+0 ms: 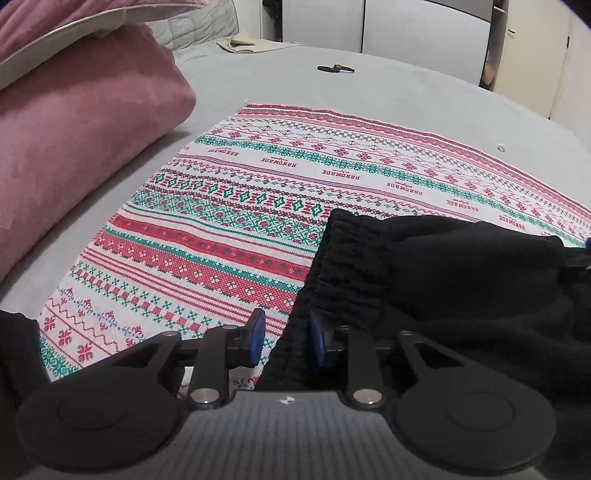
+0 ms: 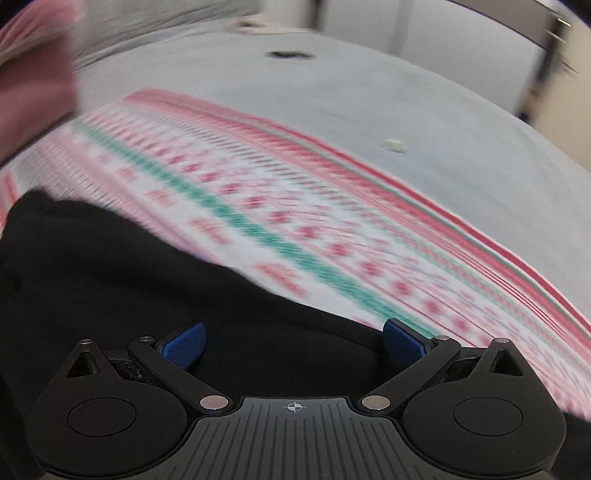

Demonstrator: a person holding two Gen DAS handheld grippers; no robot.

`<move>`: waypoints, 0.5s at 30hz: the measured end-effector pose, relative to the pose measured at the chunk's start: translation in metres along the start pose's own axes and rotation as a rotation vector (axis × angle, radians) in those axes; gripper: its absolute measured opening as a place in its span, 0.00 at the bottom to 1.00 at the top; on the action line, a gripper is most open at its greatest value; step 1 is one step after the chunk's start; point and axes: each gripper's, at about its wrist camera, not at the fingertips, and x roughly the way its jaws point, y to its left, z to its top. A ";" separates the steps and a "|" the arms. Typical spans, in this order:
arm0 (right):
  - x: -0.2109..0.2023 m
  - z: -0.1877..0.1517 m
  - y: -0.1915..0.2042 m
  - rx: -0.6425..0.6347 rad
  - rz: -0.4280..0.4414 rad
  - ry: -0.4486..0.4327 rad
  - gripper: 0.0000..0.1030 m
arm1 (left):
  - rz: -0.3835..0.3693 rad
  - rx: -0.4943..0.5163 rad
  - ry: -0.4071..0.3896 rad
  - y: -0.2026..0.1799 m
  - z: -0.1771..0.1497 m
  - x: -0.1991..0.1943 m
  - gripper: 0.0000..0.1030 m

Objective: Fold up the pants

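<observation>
Black pants [image 1: 443, 277] lie bunched on a red, green and white patterned cloth [image 1: 258, 184], their elastic waistband [image 1: 343, 258] on the left side of the heap. My left gripper [image 1: 288, 338] hangs low over the waistband's near end. The band's edge lies between the blue pads, which stand apart and do not squeeze it. The right wrist view is blurred. There my right gripper [image 2: 293, 345] is wide open just above the pants [image 2: 129, 277], near their edge on the cloth [image 2: 332, 221], with nothing gripped.
The cloth covers part of a grey bed sheet [image 1: 332, 92]. A pink pillow [image 1: 74, 147] lies at the left. A small dark object [image 1: 335, 68] and a white scrap [image 1: 501, 147] lie on the sheet beyond the cloth. Cupboard doors [image 1: 424, 26] stand behind.
</observation>
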 end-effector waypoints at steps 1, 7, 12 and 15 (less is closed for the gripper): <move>0.007 0.002 0.007 -0.033 0.002 0.008 0.98 | 0.006 -0.003 -0.003 -0.001 0.000 0.001 0.48; 0.015 0.008 0.020 -0.030 0.087 -0.021 0.16 | -0.002 0.000 0.000 0.002 0.001 0.002 0.49; -0.029 0.006 0.041 -0.093 -0.001 -0.113 0.08 | 0.000 -0.010 0.007 0.005 0.001 0.003 0.55; -0.082 -0.010 0.057 -0.132 -0.022 -0.204 0.07 | 0.007 -0.028 0.016 0.009 0.001 0.003 0.63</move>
